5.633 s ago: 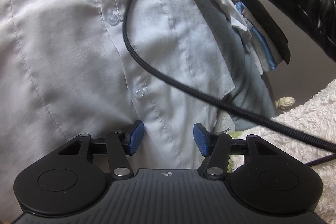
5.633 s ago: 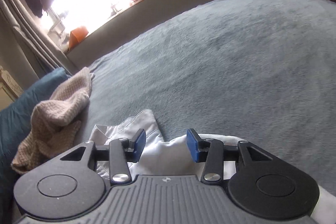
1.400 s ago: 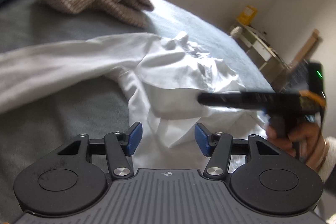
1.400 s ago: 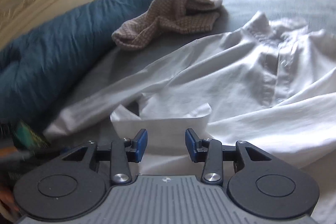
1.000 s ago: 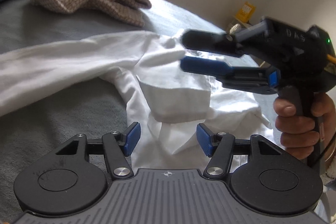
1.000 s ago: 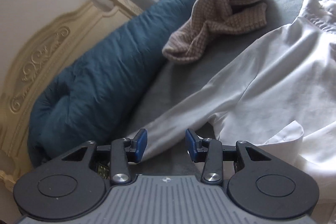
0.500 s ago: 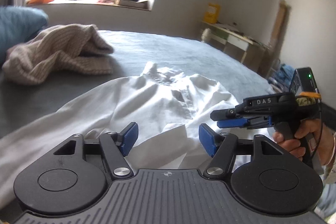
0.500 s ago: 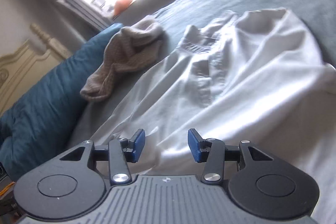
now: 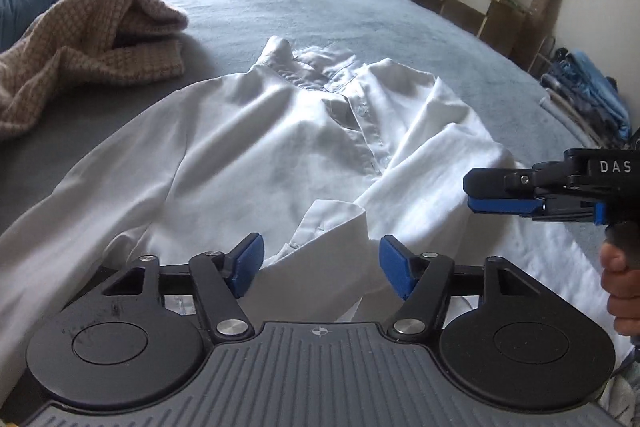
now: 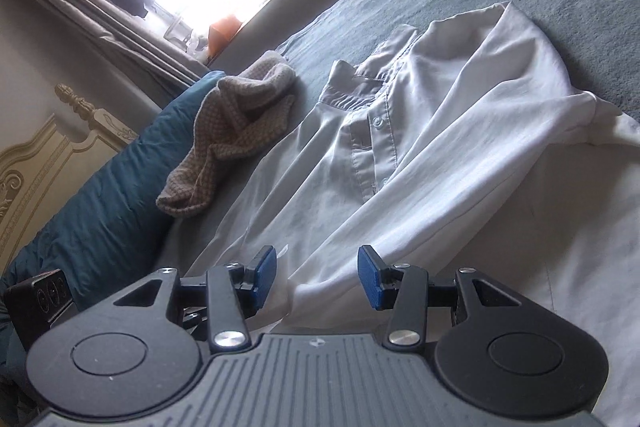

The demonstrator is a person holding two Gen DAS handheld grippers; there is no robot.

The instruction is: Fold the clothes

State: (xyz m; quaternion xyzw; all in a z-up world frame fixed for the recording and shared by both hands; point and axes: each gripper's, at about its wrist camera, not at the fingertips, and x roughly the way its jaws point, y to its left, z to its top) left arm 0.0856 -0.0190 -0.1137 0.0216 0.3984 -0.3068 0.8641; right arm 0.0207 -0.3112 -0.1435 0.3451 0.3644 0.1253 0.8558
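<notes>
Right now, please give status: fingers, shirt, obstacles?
Left gripper just closing, open. Right gripper open, empty. White shirt flat, unfolded. Knit garment beside collar.

Both are the same kit: left gripper (image 9: 321, 264) and right gripper (image 10: 317, 277) have matte black linkage arms with silver pivot screws, ribbed blue rubber pads (image 9: 394, 265), round black side discs and a ribbed grey housing with a crosshair mark; the right one's side reads "DAS" in white
</notes>
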